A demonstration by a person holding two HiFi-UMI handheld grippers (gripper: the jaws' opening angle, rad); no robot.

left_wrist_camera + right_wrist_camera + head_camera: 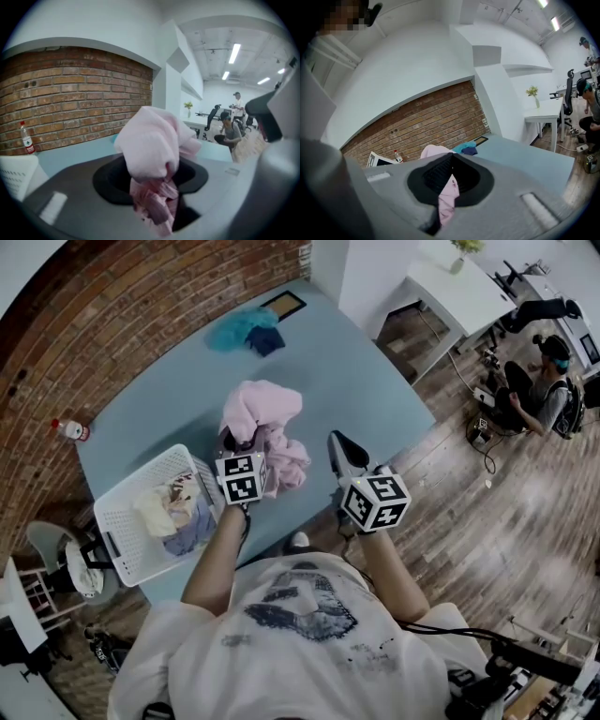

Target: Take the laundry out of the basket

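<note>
**Pink garment out on worktop; right jaws clamped, left loose**

The pink garment (267,413) lies heaped mid-worktop (375,381), at 2 o'clock from the basket (127,554). The basket holds more laundry (178,512).

Left gripper (152,178): jaws partly apart with pink cloth bunched between them. A dark gap shows beside the cloth, so it looks loose, not pinched.

Right gripper (451,180): jaws together, clamped on a thin strip of the same garment.

Risks, judged:
- The cloth catches on the left jaws and rides back toward the basket at 9 o'clock.
- The right hand pulls away while clamped and drags the heap over the near worktop edge at 6 o'clock.
</note>
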